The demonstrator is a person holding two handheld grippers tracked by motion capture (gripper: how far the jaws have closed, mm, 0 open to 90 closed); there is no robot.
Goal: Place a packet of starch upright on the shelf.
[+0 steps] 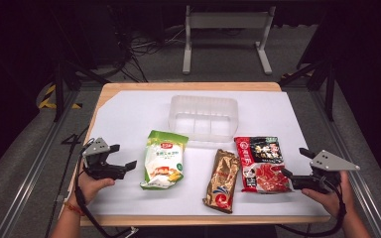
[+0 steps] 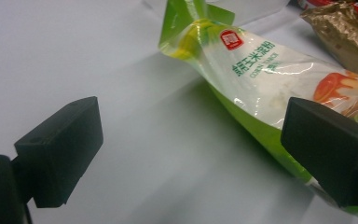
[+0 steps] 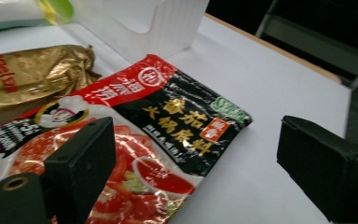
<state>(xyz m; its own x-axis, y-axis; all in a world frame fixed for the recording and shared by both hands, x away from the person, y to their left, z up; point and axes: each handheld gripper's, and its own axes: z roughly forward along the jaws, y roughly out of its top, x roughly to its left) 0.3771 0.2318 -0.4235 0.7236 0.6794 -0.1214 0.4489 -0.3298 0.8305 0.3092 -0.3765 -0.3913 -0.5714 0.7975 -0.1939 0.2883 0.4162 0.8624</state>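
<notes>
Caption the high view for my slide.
Open left gripper and right gripper flank three food packets before a clear plastic bin.

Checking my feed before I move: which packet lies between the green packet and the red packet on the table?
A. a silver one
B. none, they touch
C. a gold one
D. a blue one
C: in the high view the gold packet lies between the green packet and the red packet, in front of the clear tub.

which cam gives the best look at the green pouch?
High view: the whole green pouch lies flat on the white sheet, outline and print clear, left gripper beside it. Left gripper view shows it close but cropped, partly behind a jaw. Right gripper view catches just a corner at top left.
</notes>
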